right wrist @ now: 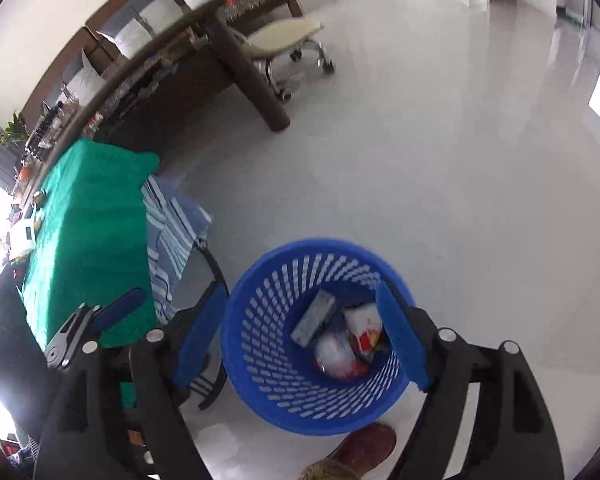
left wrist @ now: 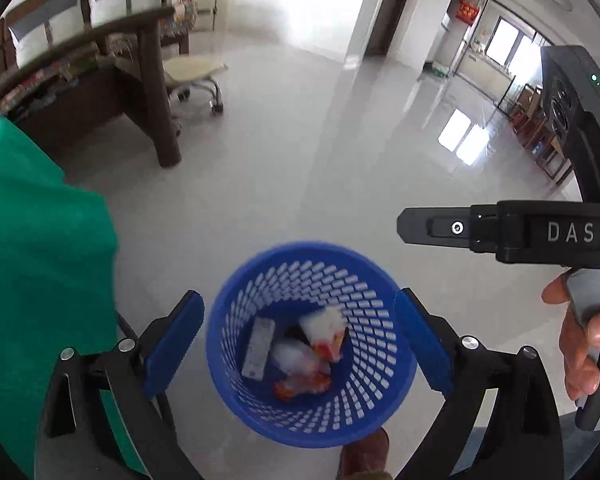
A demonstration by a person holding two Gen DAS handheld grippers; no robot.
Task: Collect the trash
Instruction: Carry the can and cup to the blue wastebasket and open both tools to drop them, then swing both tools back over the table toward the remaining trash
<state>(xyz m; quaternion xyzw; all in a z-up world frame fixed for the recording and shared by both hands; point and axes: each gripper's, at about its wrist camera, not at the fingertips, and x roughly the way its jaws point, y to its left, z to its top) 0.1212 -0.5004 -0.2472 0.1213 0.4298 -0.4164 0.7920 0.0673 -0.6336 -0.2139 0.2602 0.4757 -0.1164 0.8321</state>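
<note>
Down at the bottom, a brown shoe [right wrist: 364, 450] pokes out on the floor [left wrist: 300, 160], right by the blue basket [left wrist: 236, 360]. The left gripper [left wrist: 300, 344] hangs over the basket with its two blue pads spread wide apart, one on each side of the rim, and nothing is held between them. The right gripper [right wrist: 304, 344] is over the basket too, and its blue pads are also spread, with nothing pinched. The basket has lots of little holes in its wall and stands on the shiny pale floor. Inside it lie the bits of trash: a flat grey piece [left wrist: 259, 348], a white and red wrapper [left wrist: 326, 330], and a crumpled clear bag [right wrist: 336, 354] with some red on it. In the left view a hand [left wrist: 584, 344] holds the handle of the right gripper off to the side. Just beside the basket is a table with a green cloth [right wrist: 88, 224], and a striped blue towel [right wrist: 172, 236] hangs at its edge. Farther away stand a dark wooden table leg [right wrist: 252, 72] and a small stool [left wrist: 196, 70] on wheels. Far back there are bright windows [left wrist: 512, 44].
</note>
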